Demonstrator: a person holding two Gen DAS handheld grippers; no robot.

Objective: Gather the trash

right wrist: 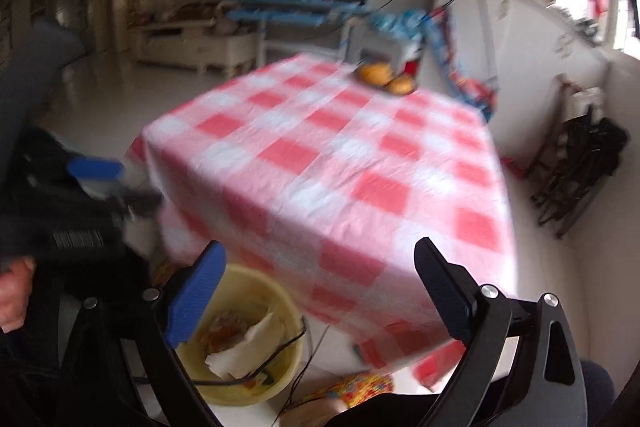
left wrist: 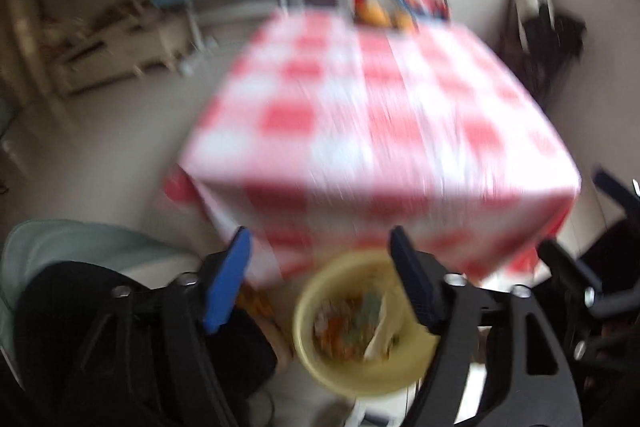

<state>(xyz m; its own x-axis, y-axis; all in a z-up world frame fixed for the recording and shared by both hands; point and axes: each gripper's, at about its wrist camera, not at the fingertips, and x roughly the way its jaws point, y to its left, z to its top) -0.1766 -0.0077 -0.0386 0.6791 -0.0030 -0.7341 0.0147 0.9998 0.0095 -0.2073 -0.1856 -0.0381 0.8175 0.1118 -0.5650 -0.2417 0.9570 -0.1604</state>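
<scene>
**Both grippers wide apart above the bucket**

Left gripper (left wrist: 320,259) tilted down over the yellow bucket (left wrist: 320,367), jaws spread, nothing between. Right gripper (right wrist: 320,267) likewise spread and empty, angled above the bucket's far rim. Both views blurred.

Red-and-white checked tablecloth (right wrist: 320,163) over a table, orange fruit (right wrist: 384,77) at its far edge, blue shelving (right wrist: 296,3) behind
</scene>
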